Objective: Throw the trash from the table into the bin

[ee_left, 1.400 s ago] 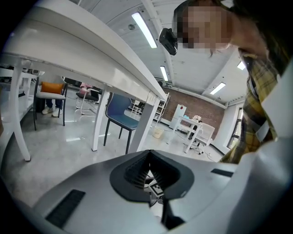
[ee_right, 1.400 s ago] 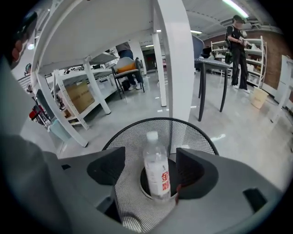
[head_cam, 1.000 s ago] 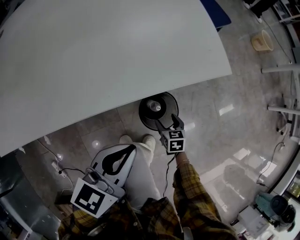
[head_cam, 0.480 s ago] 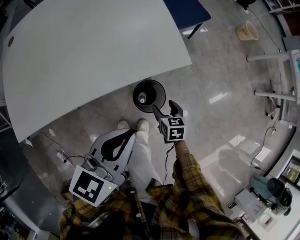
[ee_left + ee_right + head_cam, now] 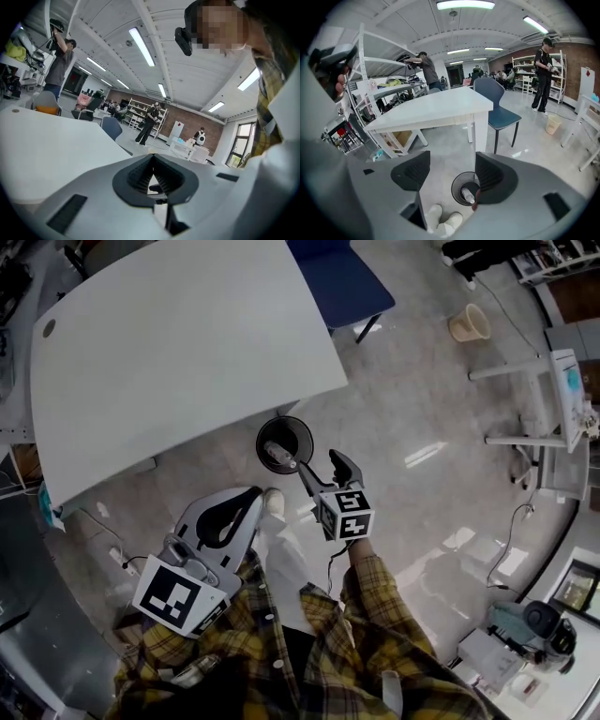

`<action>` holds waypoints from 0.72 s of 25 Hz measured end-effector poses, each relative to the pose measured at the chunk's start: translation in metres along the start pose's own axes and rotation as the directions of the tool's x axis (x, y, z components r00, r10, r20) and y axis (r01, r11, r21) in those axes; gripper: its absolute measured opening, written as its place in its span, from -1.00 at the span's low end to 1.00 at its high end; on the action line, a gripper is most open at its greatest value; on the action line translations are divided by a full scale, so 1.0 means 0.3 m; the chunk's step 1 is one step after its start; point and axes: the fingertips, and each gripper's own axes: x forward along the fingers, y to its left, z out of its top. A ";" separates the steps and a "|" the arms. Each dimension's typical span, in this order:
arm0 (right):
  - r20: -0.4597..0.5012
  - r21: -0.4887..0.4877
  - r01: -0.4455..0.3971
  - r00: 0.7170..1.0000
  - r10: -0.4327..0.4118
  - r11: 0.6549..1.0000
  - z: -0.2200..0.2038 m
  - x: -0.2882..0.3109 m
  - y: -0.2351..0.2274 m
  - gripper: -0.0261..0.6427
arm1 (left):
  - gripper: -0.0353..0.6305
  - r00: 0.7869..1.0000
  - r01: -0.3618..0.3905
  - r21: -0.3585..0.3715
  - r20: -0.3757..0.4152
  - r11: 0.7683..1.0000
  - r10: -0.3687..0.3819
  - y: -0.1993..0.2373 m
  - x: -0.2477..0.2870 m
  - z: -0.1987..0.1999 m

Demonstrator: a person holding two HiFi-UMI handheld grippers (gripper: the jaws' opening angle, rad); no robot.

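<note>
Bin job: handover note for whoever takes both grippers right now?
Left gripper: shut, nothing in it.
Right gripper: open and empty, jaws just eased in slightly, raised above the bin.
The bin stands on the floor at the table corner, with a bottle inside.
Done: bottle binned; no trash shows on the tabletop.
Left: probably nothing; glance over the table once to confirm.

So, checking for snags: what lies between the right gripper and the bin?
Nothing; the right gripper view shows only bare air between the open right gripper and the bin, a bottle inside it.
</note>
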 end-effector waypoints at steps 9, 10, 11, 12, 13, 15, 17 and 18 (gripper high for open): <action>0.203 -0.074 -0.141 0.967 0.153 0.987 0.316 -0.290 0.186 -0.29 | -0.87 0.988 -0.102 0.034 0.122 0.994 0.097 -0.076 -0.093 0.165; 0.233 -0.089 -0.156 0.957 0.173 0.984 0.360 -0.323 0.207 -0.32 | -0.87 0.984 -0.115 0.039 0.138 0.993 0.108 -0.085 -0.105 0.181; 0.262 -0.102 -0.170 0.946 0.192 0.980 0.402 -0.360 0.229 -0.37 | -0.87 0.981 -0.124 0.043 0.152 0.991 0.116 -0.096 -0.118 0.195; 0.290 -0.116 -0.184 0.934 0.211 0.976 0.443 -0.397 0.253 -0.42 | -0.87 0.979 -0.131 0.046 0.165 0.990 0.122 -0.107 -0.131 0.209; 0.317 -0.130 -0.198 0.920 0.230 0.971 0.485 -0.434 0.278 -0.46 | -0.87 0.976 -0.137 0.051 0.177 0.989 0.126 -0.117 -0.143 0.223; 0.360 -0.163 -0.231 0.891 0.275 0.959 0.566 -0.498 0.334 -0.57 | -0.87 0.970 -0.151 0.061 0.200 0.987 0.136 -0.132 -0.166 0.252; 0.383 -0.201 -0.263 0.866 0.323 0.944 0.633 -0.551 0.397 -0.66 | -0.87 0.964 -0.168 0.067 0.221 0.983 0.150 -0.140 -0.188 0.276; 0.390 -0.225 -0.272 0.855 0.342 0.936 0.660 -0.574 0.428 -0.73 | -0.87 0.960 -0.177 0.068 0.230 0.982 0.157 -0.142 -0.199 0.287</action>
